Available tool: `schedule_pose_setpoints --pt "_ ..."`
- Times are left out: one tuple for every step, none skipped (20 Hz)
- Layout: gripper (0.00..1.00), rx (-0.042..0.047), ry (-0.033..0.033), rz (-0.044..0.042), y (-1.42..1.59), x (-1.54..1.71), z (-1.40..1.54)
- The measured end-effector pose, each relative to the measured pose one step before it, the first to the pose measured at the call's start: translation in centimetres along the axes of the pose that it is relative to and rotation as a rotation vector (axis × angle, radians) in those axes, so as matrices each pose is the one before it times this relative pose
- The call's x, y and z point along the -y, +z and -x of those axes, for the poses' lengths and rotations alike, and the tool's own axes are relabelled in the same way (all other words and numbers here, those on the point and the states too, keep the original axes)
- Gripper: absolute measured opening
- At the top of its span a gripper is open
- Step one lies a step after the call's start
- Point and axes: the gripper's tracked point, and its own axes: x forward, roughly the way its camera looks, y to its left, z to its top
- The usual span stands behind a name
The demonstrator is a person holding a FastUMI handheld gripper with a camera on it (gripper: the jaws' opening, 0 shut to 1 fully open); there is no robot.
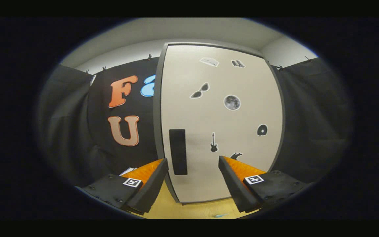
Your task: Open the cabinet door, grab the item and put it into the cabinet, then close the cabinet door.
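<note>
— Two fingers (192, 164) are spread apart, holding nothing.
— And the tall cream cabinet door with grey edging (222, 121)?
— Shut, standing on the yellow desk (189, 210) just beyond them; its black rectangular handle (178, 151) sits near the door's left edge, stickers scattered above.

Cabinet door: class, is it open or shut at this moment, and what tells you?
Shut. The cabinet door sits flush in its dark frame, no interior visible. The open gripper faces its handle.

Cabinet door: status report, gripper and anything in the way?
Gripper open, holding nothing. Cabinet door shut, black handle just ahead between the fingers. Nothing between fingers and handle.
</note>
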Motion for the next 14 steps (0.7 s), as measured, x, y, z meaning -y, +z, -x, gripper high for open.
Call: schedule_pose_setpoints --pt "0.98 -0.01218 -0.00511 0.00707 -0.143 -0.188 -1.015" --pt "0.98 -0.01062 -0.00773 0.00486 -0.313 -0.091 -1.102" --pt "0.97 -0.01899 -0.00030 0.00317 -0.389 -0.201 -0.999" --pt "0.97 -0.01729 0.00575 -0.00059 -0.393 -0.265 -0.887" --pt "0.97 -0.01705 0.00798 -0.00195 -0.292 -0.191 -0.677" --pt "0.92 -0.01588 0.02001 -0.00579 -0.400 -0.408 -0.666" --pt "0.91 -0.00844 0.00141 -0.00602 -0.224 -0.056 -0.540" --pt "0.85 -0.00585 0.00311 -0.00150 -0.134 -0.086 -0.412" --pt "0.73 -0.00638 0.00434 0.00005 -0.133 -0.163 -0.209" --pt "0.62 -0.00669 0.00357 0.00075 -0.149 -0.053 -0.109" --pt "0.54 -0.00270 0.00008 0.00036 -0.052 -0.180 -0.064" --pt "0.47 -0.00258 -0.02549 0.01023 -0.015 0.440 -0.006" --pt "0.40 -0.00085 0.00505 -0.01134 -0.075 -0.017 -0.052" --pt "0.40 0.00326 0.00587 -0.00534 -0.019 -0.039 -0.131"
